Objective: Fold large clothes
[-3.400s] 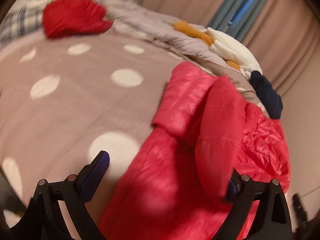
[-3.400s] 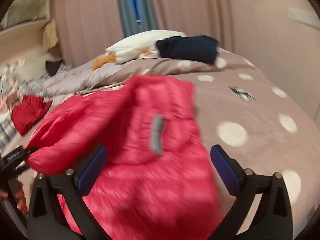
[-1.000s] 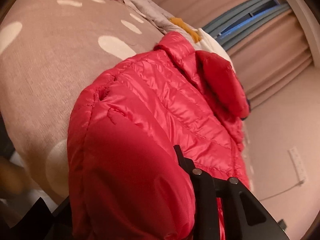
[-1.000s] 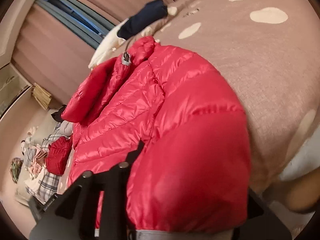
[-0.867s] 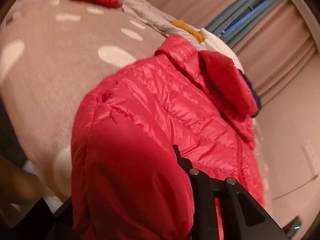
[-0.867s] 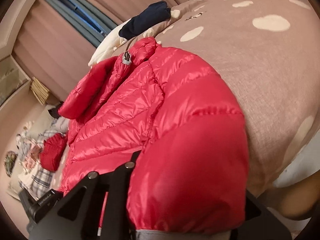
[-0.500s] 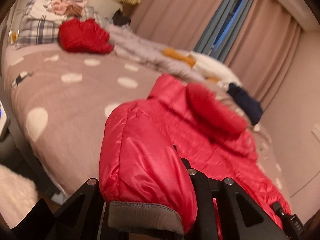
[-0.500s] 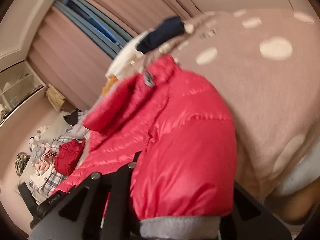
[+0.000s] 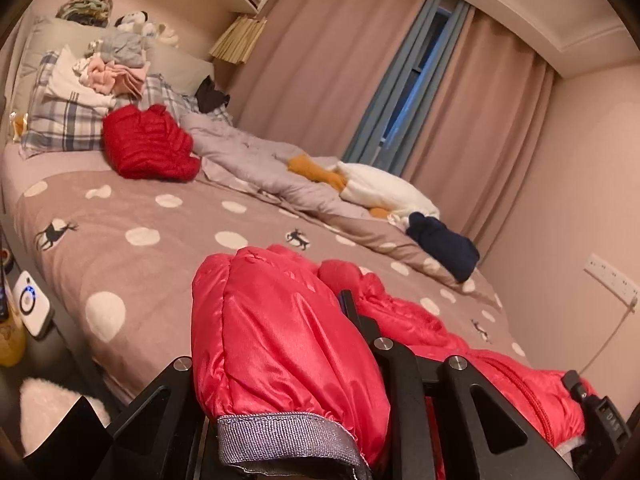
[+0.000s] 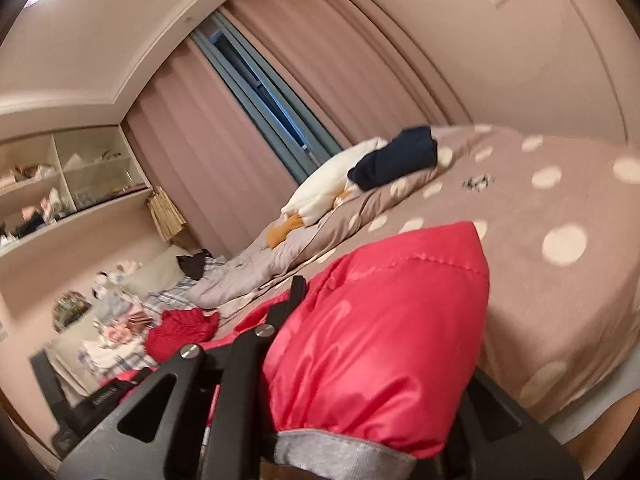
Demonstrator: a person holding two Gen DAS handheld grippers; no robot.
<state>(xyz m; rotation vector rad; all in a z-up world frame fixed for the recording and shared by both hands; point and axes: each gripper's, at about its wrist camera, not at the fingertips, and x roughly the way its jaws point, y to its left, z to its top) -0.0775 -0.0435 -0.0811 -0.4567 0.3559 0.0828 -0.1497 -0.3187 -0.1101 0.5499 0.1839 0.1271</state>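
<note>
A pink-red puffer jacket [image 9: 440, 332] lies on the dotted bed cover [image 9: 132, 264]. My left gripper [image 9: 280, 344] is shut on the jacket's lower edge, whose grey hem band [image 9: 280, 440] bunches between the jaws. My right gripper [image 10: 372, 344] is shut on the same jacket [image 10: 384, 328], with the grey hem band [image 10: 344, 456] at the base of the jaws. Both grippers hold the fabric lifted above the bed. The fingertips are hidden by the fabric.
A folded red jacket [image 9: 148, 144] lies near the plaid pillows [image 9: 68, 120]. A grey duvet [image 9: 256, 164], a white and orange plush [image 9: 376, 192] and a navy garment [image 9: 444, 244] lie along the far side. A nightstand device [image 9: 32, 304] is at left. Shelves [image 10: 60, 184] are on the wall.
Both grippers have lifted the jacket's hem up from the bed edge and tilted toward the room. The jacket now bunches higher in front of both cameras.
</note>
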